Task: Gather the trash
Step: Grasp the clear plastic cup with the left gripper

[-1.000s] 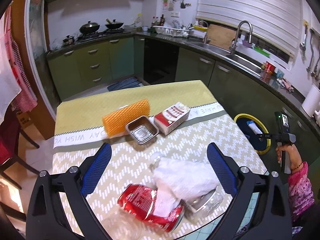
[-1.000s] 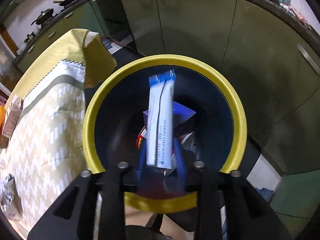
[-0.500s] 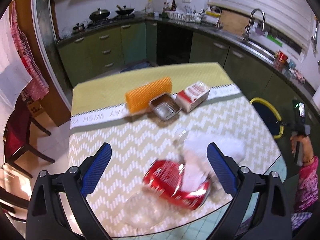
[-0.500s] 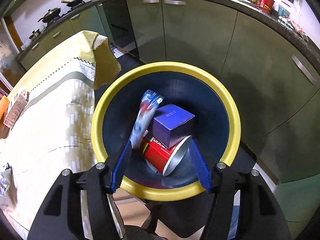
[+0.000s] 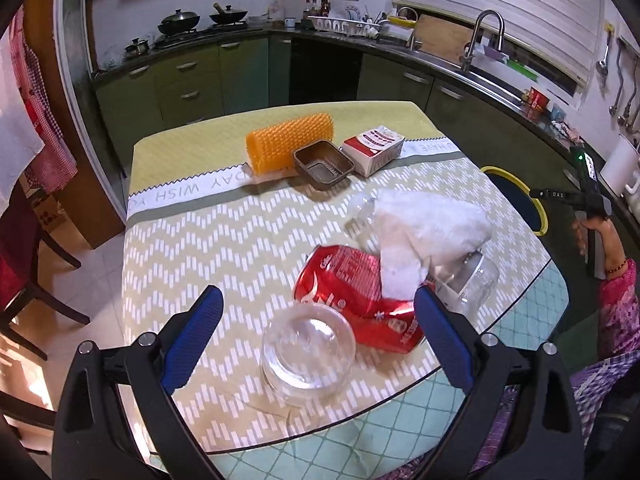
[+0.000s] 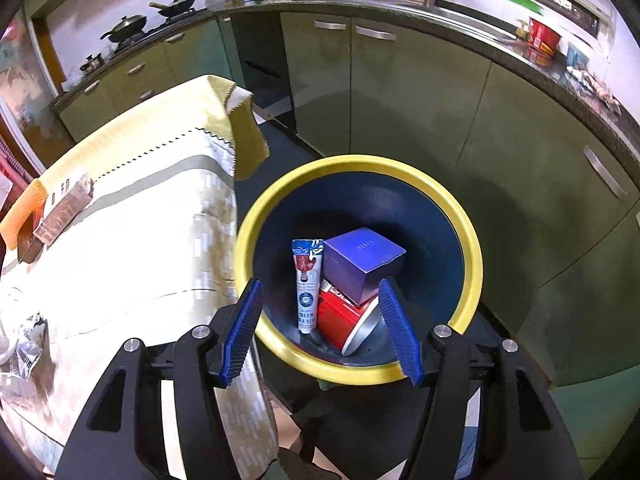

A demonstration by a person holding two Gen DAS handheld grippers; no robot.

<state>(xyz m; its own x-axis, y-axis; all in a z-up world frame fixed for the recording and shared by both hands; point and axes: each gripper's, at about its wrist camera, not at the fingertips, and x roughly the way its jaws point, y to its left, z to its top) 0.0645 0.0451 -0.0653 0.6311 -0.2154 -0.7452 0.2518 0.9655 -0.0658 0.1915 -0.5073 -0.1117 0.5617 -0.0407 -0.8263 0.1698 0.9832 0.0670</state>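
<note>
My left gripper (image 5: 316,332) is open above the near table edge, its jaws either side of a clear plastic cup (image 5: 307,354) and a crushed red can (image 5: 356,304). A white tissue (image 5: 424,228) lies over a clear plastic bottle (image 5: 460,268) just beyond. My right gripper (image 6: 320,332) is open and empty above the yellow-rimmed blue bin (image 6: 472,248). In the bin lie a white tube (image 6: 307,288), a purple box (image 6: 362,264) and a red tin (image 6: 344,320).
An orange spiky roll (image 5: 290,142), a brown tray (image 5: 323,164) and a red and white carton (image 5: 374,148) sit at the far side of the table (image 5: 224,240). The bin (image 5: 520,196) stands right of the table. Green cabinets (image 6: 420,100) run behind it.
My right gripper opened and dropped the white tube into the bin, then lifted away. My left gripper pulled back toward the near table edge; the clear cup now sits between its jaws.
</note>
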